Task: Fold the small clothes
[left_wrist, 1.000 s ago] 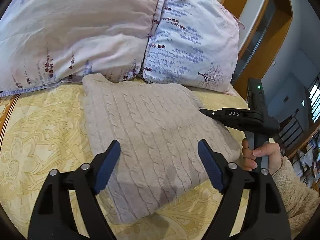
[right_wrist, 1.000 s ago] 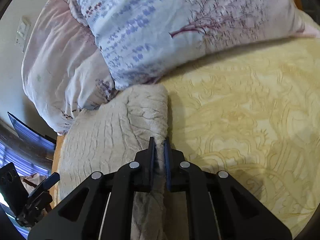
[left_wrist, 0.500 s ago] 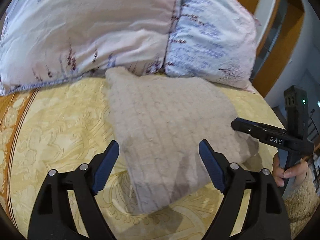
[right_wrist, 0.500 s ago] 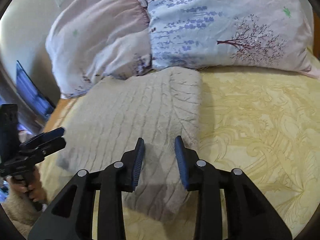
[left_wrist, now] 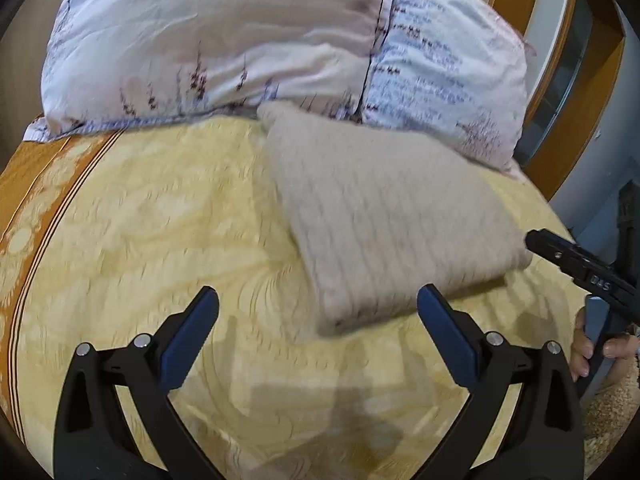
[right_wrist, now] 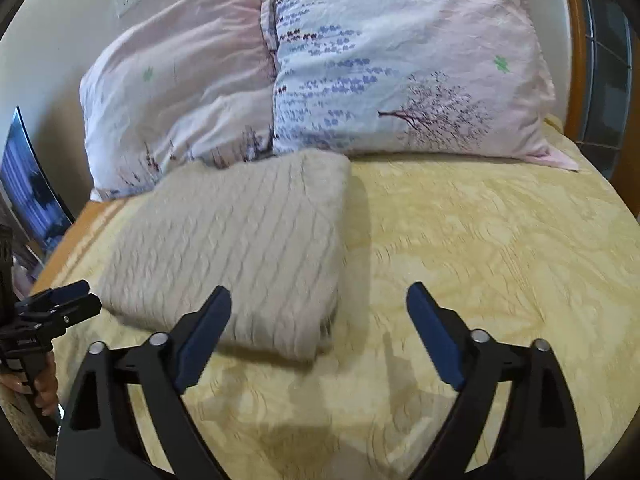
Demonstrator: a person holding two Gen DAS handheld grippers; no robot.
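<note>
A: Status on the sweater (right_wrist: 240,256)?

B: Beige cable-knit, lying in a compact rectangle on the bed (right_wrist: 480,264), far edge touching the two floral pillows (right_wrist: 392,64). It sits toward the left side of the yellow bedspread in the right wrist view.

A: Grippers?

B: Left hand-held gripper (left_wrist: 318,312) has its jaws spread wide with nothing between them, hovering over bare bedspread just short of the sweater's near corner. Right hand-held gripper (right_wrist: 319,308) is the same, wide and empty, its left finger over the sweater's near edge, its right finger over bare bedspread. Neither touches the knit, as far as I can tell.

A: So which step?

B: My read: the fold is finished, or nearly. Edges look stacked, no sleeve showing. Both views are motion-blurred, so layer alignment is hard to judge.

A: Next?

B: Either square up the near edge, which looks slightly bulged, or move on to another garment. None is in view.
</note>
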